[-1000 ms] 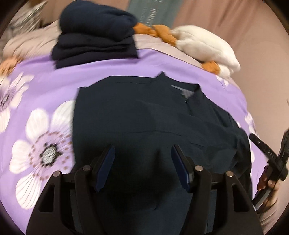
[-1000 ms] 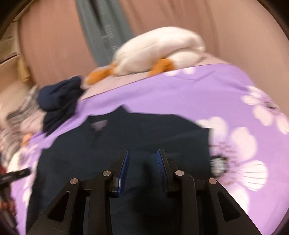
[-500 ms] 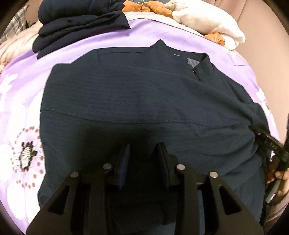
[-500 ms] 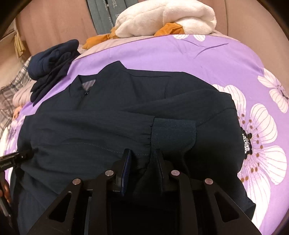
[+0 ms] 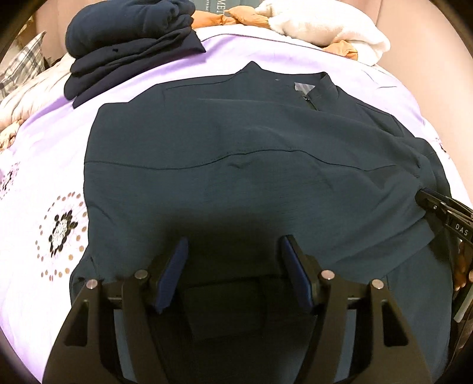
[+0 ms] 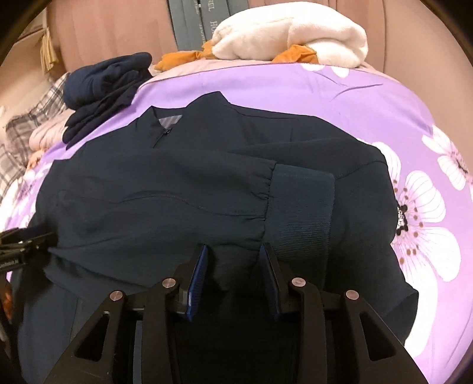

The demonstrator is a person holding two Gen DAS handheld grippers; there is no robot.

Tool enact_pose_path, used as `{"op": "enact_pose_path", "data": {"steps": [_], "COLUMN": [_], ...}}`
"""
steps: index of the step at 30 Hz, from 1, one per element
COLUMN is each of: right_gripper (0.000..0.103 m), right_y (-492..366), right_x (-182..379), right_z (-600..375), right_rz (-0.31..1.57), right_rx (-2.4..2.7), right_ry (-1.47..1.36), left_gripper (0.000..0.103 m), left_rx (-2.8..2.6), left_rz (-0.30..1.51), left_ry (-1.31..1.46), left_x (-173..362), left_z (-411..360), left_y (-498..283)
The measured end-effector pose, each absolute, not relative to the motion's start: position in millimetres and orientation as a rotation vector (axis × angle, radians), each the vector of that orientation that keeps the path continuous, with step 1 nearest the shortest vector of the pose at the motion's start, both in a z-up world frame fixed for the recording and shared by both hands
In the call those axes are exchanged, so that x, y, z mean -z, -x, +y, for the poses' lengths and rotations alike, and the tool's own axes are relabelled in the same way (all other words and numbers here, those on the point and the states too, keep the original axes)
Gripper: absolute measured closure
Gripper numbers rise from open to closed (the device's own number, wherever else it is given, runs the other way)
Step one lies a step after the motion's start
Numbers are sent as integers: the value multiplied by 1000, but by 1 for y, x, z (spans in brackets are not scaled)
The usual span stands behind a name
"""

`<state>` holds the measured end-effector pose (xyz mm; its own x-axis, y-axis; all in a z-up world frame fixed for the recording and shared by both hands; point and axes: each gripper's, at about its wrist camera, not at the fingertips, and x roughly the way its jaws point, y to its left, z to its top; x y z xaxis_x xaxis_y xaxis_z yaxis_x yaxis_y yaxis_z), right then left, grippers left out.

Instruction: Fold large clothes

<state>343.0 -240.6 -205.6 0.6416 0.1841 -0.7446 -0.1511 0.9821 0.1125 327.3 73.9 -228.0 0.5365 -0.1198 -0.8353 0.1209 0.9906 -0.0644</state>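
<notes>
A dark navy zip jacket (image 5: 236, 165) lies on the purple flowered bedspread (image 5: 53, 183), collar toward the far side, one sleeve folded across its body. The sleeve's ribbed cuff (image 6: 298, 203) shows in the right wrist view, where the jacket (image 6: 165, 201) fills the middle. My left gripper (image 5: 235, 251) is open just above the jacket's near part, holding nothing. My right gripper (image 6: 233, 260) is open over the sleeve next to the cuff, holding nothing. The right gripper's tip (image 5: 443, 209) shows at the right edge of the left wrist view, and the left gripper's tip (image 6: 23, 239) at the left edge of the right wrist view.
A stack of folded dark navy clothes (image 5: 127, 44) sits at the bed's far left. A white and orange plush bundle (image 6: 289, 38) lies at the far side. Plaid and pink bedding (image 6: 35, 127) is at the left. A brown wall (image 6: 112, 26) stands behind.
Both grippers, shut half a second ago, have opened and let go of the cloth. The sleeve now lies folded across the jacket. Both cameras have drawn back slightly.
</notes>
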Motion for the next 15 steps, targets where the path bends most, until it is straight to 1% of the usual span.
{"op": "enact_pose_path", "data": {"steps": [4,5,8,12,13,15], "right_gripper": [64,64,64,64,64,63], "right_y": [-324,-320,-315,-292,-283,-268], "right_x": [192,194,201,191,187,184], "right_z": [-248,-250,-256,-259,-257,-252], "right_rz": [844,843,873,872,877,892], "right_rx": [-219,-219,-206,-237,-245,-255], "right_ry": [-114,-120,-154,-196,-183,-158], "left_gripper": [37,36,35,35,34,21], "left_rx": [142,143,136,160,165,167], "left_rz": [975,974,989,1012,1021,1047], "left_ry": [13,10,1,39,50,88], "left_x": [219,219,218,211,210,211], "left_z": [79,79,82,90,91,96], "left_y": [-309,-305,-291,-265,-256,-236]}}
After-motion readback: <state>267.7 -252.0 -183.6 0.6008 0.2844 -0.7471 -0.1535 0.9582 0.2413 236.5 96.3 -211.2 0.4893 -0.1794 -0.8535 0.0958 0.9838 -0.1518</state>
